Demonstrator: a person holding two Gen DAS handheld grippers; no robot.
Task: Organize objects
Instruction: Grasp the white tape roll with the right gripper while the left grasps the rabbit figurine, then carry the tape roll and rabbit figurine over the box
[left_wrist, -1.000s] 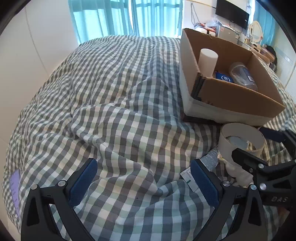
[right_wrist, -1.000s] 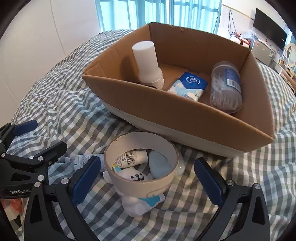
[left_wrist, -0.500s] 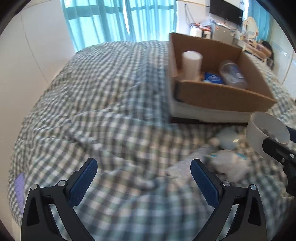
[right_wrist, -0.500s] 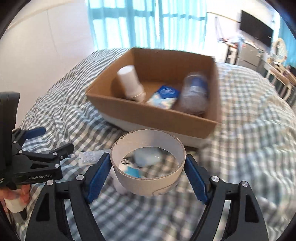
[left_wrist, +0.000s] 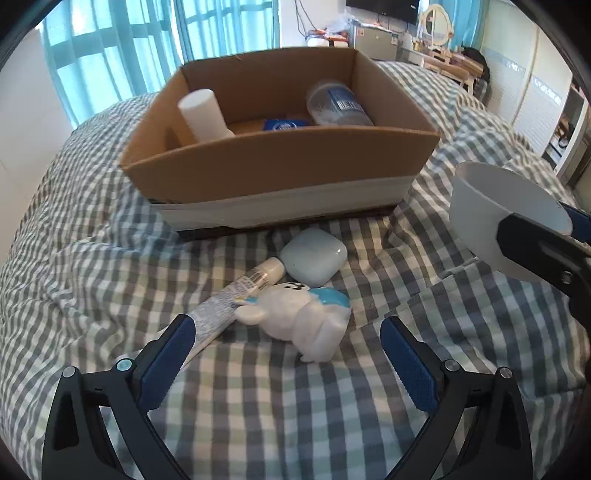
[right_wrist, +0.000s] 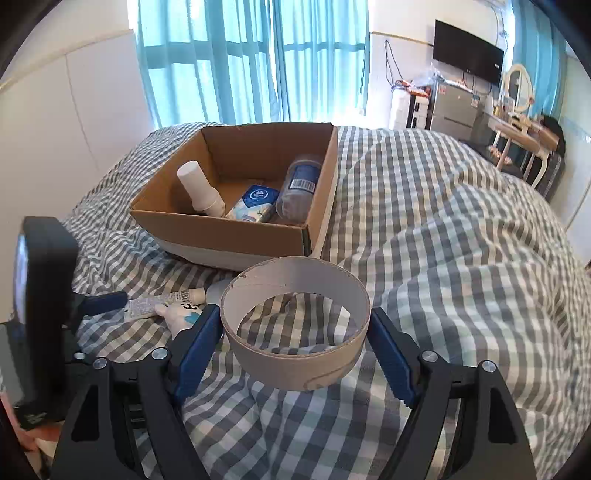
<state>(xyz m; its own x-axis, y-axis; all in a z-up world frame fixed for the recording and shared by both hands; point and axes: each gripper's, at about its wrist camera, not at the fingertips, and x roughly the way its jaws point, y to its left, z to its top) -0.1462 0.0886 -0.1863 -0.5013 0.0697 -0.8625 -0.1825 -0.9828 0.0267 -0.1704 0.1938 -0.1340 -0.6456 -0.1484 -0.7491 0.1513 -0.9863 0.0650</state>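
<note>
Cardboard is forming one open box (left_wrist: 280, 166) sitting on the checked bedspread (left_wrist: 92, 258), holding three things: one white bottle (left_wrist: 203, 114), one blue tissue pack (left_wrist: 282, 124), one clear jar (left_wrist: 338, 105). Three more are lying in front of the box: one tube (left_wrist: 236, 295), one white case (left_wrist: 314, 256), one toy figure (left_wrist: 303, 314). Right gripper (right_wrist: 295, 336) is clamping one cardboard ring (right_wrist: 295, 332) above the bedspread; left gripper (left_wrist: 288, 354) is hanging wide, holding nothing.

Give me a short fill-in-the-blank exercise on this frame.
1. The right tool is shut on a cardboard ____.
2. The white bottle stands inside the cardboard ____.
3. The figurine lies between the open left tool and the ____.
Answers: ring; box; box
</note>
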